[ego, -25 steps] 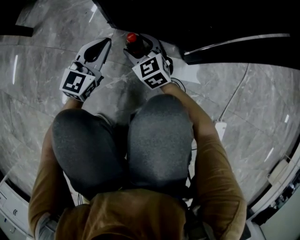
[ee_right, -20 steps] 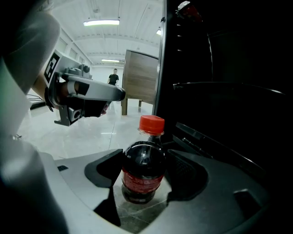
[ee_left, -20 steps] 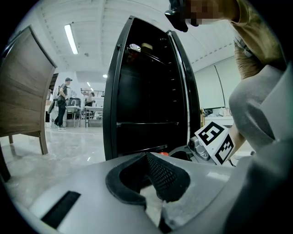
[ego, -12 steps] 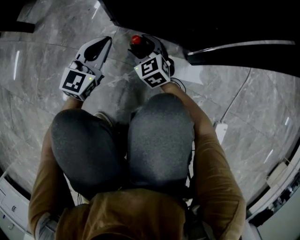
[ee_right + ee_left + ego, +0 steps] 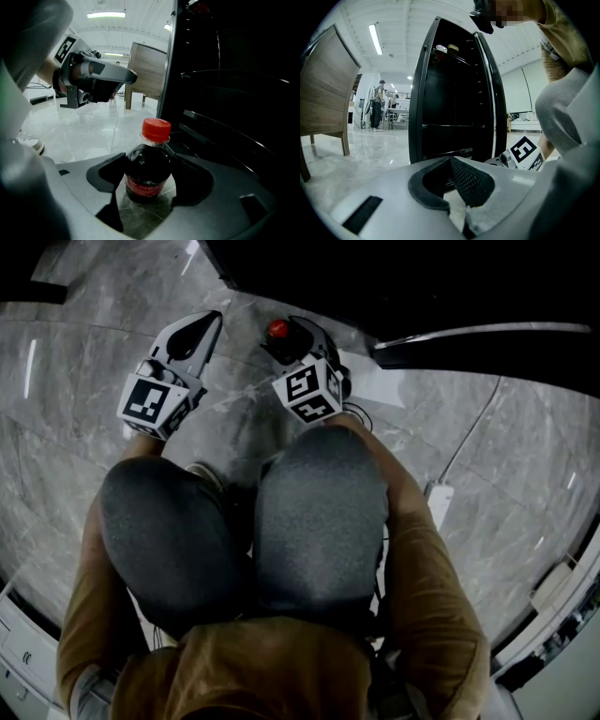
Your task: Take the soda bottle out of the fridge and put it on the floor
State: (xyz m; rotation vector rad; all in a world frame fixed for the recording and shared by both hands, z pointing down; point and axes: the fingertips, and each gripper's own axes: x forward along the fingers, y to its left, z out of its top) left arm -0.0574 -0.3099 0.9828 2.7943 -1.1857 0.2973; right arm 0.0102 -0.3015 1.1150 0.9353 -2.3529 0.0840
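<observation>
One soda bottle [image 5: 147, 176], red cap [image 5: 155, 129] up, stands upright outside the one open fridge [image 5: 225, 70], just beside its foot. Its base is down at the marble floor [image 5: 79, 131]; whether it rests there or hangs just clear I cannot tell. Two claws: the right claw [image 5: 149, 165] pinches the bottle's belly, and the left claw [image 5: 450, 161] is pressed together on nothing. To set it well, I judge: keep it plumb, seat the base flat, then spread both pads evenly.

Brown long-sleeved top [image 5: 427, 615], grey trousers [image 5: 319, 512]; left gripper [image 5: 204, 329] and right gripper [image 5: 292, 338] pale grey, black-padded (black-and-white marker cubes [image 5: 150, 401]).
</observation>
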